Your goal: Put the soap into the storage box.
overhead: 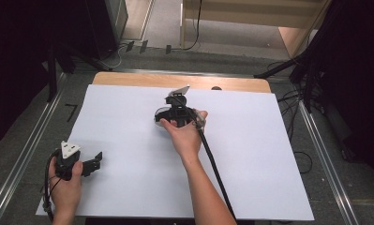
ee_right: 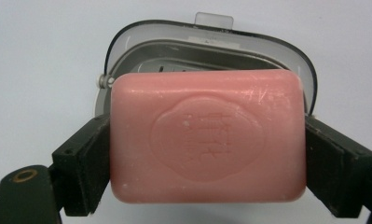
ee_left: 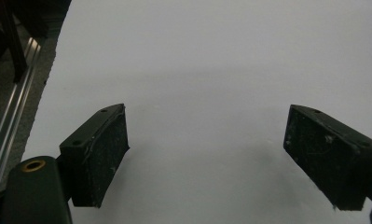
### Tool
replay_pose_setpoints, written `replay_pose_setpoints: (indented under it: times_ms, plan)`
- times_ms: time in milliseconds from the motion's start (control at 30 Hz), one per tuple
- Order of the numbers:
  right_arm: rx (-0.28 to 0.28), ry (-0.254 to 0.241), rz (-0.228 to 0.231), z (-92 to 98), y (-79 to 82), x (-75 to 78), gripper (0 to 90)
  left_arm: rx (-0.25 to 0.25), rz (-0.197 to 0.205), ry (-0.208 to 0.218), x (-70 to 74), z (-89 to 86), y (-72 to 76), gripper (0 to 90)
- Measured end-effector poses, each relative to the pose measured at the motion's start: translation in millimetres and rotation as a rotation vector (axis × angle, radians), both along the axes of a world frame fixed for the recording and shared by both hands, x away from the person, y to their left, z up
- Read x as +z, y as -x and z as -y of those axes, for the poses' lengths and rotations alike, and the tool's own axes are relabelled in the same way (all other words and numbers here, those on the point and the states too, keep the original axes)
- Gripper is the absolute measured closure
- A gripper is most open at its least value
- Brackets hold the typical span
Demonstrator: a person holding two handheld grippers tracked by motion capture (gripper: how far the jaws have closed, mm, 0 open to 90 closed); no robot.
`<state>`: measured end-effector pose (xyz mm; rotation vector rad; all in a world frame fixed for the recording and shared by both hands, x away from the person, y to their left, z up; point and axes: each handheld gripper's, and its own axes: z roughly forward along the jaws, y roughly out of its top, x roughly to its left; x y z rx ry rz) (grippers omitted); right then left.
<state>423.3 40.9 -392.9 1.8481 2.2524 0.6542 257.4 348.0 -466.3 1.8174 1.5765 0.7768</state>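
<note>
A pink bar of soap (ee_right: 204,137) with a stamped emblem is clamped between the black jaws of my right gripper (ee_right: 207,163), which is shut on its two short ends. Right behind the soap lies an open grey soap case (ee_right: 211,49) with a clear lid and tab. In the high view the right gripper (overhead: 176,111) hovers over the middle-far part of the white sheet (overhead: 250,154), with the case (overhead: 160,115) peeking out at its left. My left gripper (overhead: 94,161) rests at the sheet's near left corner. Its jaws stand wide apart in the left gripper view (ee_left: 207,158), nothing between them.
The white sheet covers a wooden table (overhead: 128,78) whose far edge shows. Metal rails (overhead: 25,150) run along both sides of the table, with cables and dark stands on the floor beyond. A black cable (overhead: 213,164) trails from the right gripper toward the near edge.
</note>
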Motion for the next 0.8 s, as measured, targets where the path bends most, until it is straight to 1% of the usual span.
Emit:
replay_pose_setpoints:
  times_ms: [233,467,800]
  plan:
    - [-0.025,-0.010,-0.005,-3.7,-8.3,-3.1,13.6,0.000,-0.002,-0.002,0.0,0.0,-0.1,14.7]
    - [-0.043,-0.019,-0.029,-5.4,-14.7,-9.8,13.6,0.000,-0.001,-0.003,-0.2,0.1,-0.3,14.8]
    - [-0.058,-0.014,-0.061,-7.3,-19.5,-14.0,13.5,0.000,0.000,-0.003,-0.3,0.3,-0.4,14.7]
